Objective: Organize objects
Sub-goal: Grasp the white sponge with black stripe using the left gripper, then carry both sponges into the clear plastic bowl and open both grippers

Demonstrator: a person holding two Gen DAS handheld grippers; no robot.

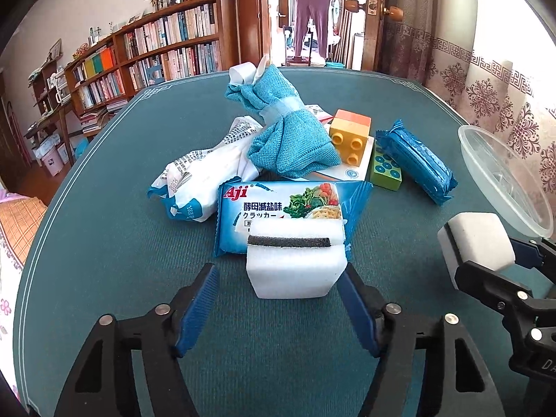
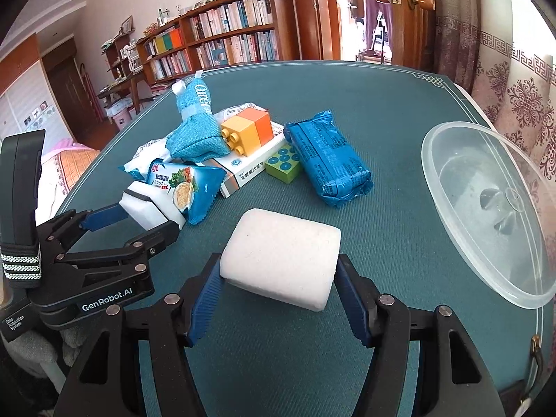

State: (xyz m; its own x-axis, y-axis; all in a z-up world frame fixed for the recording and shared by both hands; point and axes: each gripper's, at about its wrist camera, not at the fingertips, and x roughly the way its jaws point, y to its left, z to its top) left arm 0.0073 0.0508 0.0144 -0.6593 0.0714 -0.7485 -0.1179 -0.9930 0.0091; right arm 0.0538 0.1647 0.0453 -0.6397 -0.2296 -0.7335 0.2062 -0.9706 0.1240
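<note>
My left gripper [image 1: 279, 278] is open around a white sponge with a dark strip [image 1: 293, 266]; its right finger touches the sponge, the left finger stands apart. The sponge lies against an Aji cracker pack [image 1: 288, 205]. My right gripper [image 2: 279, 274] is shut on a plain white sponge [image 2: 281, 260], held just above the green table [image 2: 382, 97]. It also shows in the left wrist view [image 1: 476, 243]. A clear plastic bowl [image 2: 486, 208] stands to the right.
A pile sits mid-table: a blue cloth bundle [image 1: 278, 132], a white wipes pack [image 1: 205, 170], a yellow-orange block [image 1: 349, 137], a green dotted block [image 1: 385, 168], a blue snack pack [image 1: 417, 163], and a white medicine box [image 2: 250, 166]. Bookshelves stand behind.
</note>
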